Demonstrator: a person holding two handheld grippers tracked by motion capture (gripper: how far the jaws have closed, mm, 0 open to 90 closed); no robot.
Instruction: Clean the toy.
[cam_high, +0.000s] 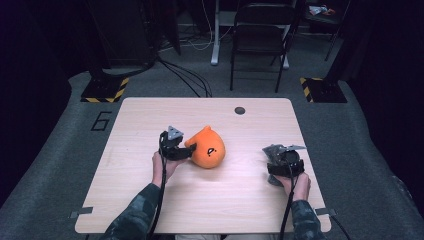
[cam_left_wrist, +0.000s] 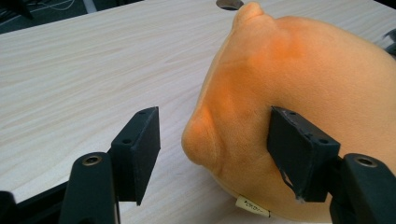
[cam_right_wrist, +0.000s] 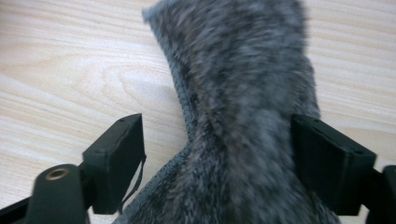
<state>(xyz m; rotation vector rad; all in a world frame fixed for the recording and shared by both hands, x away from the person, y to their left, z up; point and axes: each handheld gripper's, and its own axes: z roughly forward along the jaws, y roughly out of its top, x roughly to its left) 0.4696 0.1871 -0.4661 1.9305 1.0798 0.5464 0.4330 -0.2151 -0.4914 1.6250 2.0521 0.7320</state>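
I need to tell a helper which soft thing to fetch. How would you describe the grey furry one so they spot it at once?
Start at the pale wooden table and go to its right side, near the person's right hand. There, between the open jaws of the right gripper, lies the grey furry piece. Unlike the smooth orange plush toy at the table's middle, it is dark, shaggy and mottled grey.

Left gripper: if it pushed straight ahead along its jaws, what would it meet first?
Most likely the orange plush toy. The left gripper has its jaws open around the toy's near bulge, one pad apparently against its side, so it would press into the plush at once.
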